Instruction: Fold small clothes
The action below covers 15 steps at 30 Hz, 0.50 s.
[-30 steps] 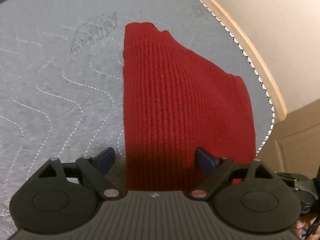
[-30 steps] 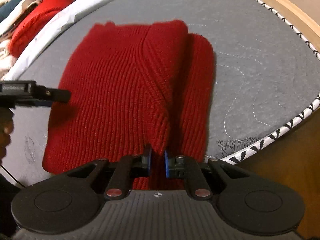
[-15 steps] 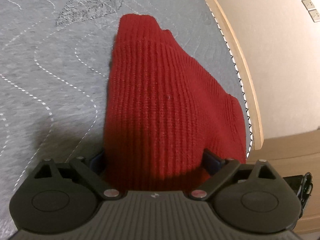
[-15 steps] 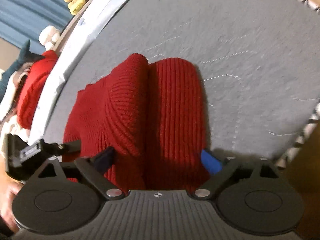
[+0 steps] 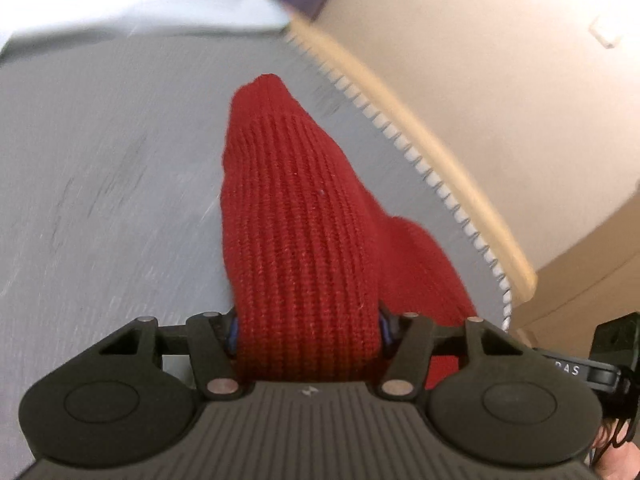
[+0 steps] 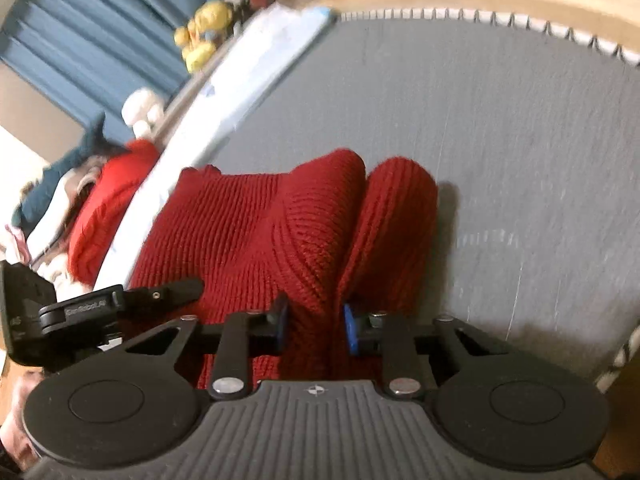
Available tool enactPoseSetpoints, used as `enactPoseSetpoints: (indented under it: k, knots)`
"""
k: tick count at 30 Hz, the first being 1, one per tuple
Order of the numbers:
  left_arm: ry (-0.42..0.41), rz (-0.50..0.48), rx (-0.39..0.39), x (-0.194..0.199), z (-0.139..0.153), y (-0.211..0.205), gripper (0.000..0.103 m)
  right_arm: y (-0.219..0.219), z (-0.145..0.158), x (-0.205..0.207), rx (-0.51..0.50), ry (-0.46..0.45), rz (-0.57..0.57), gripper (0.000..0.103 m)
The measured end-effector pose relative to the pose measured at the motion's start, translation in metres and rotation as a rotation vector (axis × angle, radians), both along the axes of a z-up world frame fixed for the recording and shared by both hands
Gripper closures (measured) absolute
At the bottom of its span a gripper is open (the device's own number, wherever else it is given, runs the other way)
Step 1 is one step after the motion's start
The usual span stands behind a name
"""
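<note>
A folded red knit garment [image 5: 296,216] lies on the grey quilted surface [image 5: 100,200]. My left gripper [image 5: 307,330] is shut on its near end, and the knit bulges up between the blue pads. In the right wrist view the same red garment [image 6: 256,232] shows two rolled folds side by side. My right gripper [image 6: 315,326] is shut on a bunched ridge of the knit at its near edge. The left gripper's black body [image 6: 80,308] shows at the left of that view.
The grey surface has a wooden rim [image 5: 460,184] with white stitched edging on the right. A white sheet [image 6: 240,92], soft toys [image 6: 204,36], a blue curtain and a pile of clothes with a red item [image 6: 104,200] lie beyond the far edge.
Both grippers were open around the garment half a second ago and have closed on it. The views have tilted up and the garment's near end is lifted.
</note>
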State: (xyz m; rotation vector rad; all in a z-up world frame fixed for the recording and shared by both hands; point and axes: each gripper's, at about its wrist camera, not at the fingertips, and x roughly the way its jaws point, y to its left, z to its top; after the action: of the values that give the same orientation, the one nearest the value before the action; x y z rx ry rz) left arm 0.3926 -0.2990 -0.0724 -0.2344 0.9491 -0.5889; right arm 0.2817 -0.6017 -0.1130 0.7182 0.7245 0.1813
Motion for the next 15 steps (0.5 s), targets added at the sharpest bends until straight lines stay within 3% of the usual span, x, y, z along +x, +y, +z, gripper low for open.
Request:
enactPoseSetpoints:
  k: [4, 5, 6, 8, 9, 11, 15]
  knots:
    - [-0.067, 0.0, -0.13, 0.022, 0.014, 0.004, 0.037, 0.003, 0.038, 0.005, -0.11, -0.209, -0.057, 0.075]
    - [-0.074, 0.006, -0.141, 0.028, 0.013, 0.007, 0.03, 0.007, 0.04, 0.013, -0.136, -0.23, -0.072, 0.075]
    - [-0.09, 0.023, -0.121, 0.035, 0.011, 0.006, 0.021, 0.009, 0.04, 0.02, -0.157, -0.225, -0.091, 0.071]
    - [-0.124, 0.1, 0.004, 0.044, 0.002, 0.014, 0.016, 0.017, 0.03, 0.039, -0.189, -0.137, -0.105, 0.061]
    - [-0.101, 0.116, 0.057, 0.048, -0.004, 0.017, 0.016, 0.02, 0.022, 0.048, -0.184, -0.076, -0.08, 0.059]
    - [0.032, 0.12, 0.109, 0.056, -0.019, 0.027, 0.016, 0.028, 0.01, 0.057, -0.228, 0.04, -0.028, 0.06]
    - [0.229, 0.054, 0.053, 0.052, -0.042, 0.041, 0.016, 0.035, 0.012, 0.06, -0.28, 0.062, 0.007, 0.058]
